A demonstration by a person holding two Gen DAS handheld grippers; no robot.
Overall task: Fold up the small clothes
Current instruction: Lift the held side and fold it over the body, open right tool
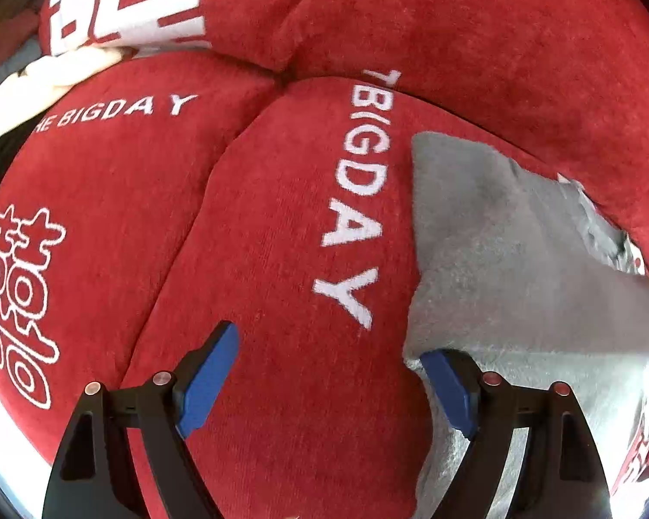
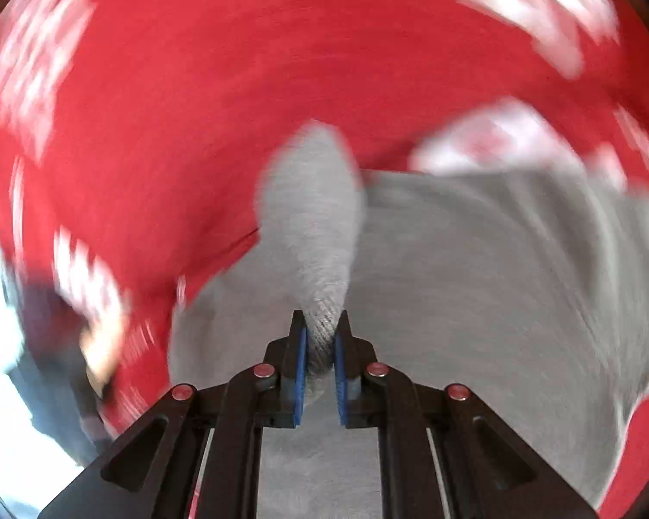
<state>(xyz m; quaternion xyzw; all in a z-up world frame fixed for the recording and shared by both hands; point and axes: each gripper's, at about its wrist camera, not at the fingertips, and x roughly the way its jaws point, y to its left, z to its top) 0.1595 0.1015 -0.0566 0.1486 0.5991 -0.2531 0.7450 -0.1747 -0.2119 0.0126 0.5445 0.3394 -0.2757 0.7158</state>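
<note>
A small grey garment (image 1: 506, 268) lies on a red sofa at the right of the left wrist view. My left gripper (image 1: 329, 354) is open, low over the red cushion, its right finger (image 1: 450, 389) at the garment's near left corner. In the blurred right wrist view, my right gripper (image 2: 320, 337) is shut on a bunched fold of the grey garment (image 2: 316, 225) and holds it lifted over the rest of the cloth (image 2: 476, 281).
Red sofa cushions (image 1: 246, 238) with white "THE BIG DAY" lettering fill both views. A red and white pillow (image 1: 125, 0) and white and black cloth (image 1: 43, 82) lie at the far left. A seam runs between cushions (image 1: 203, 199).
</note>
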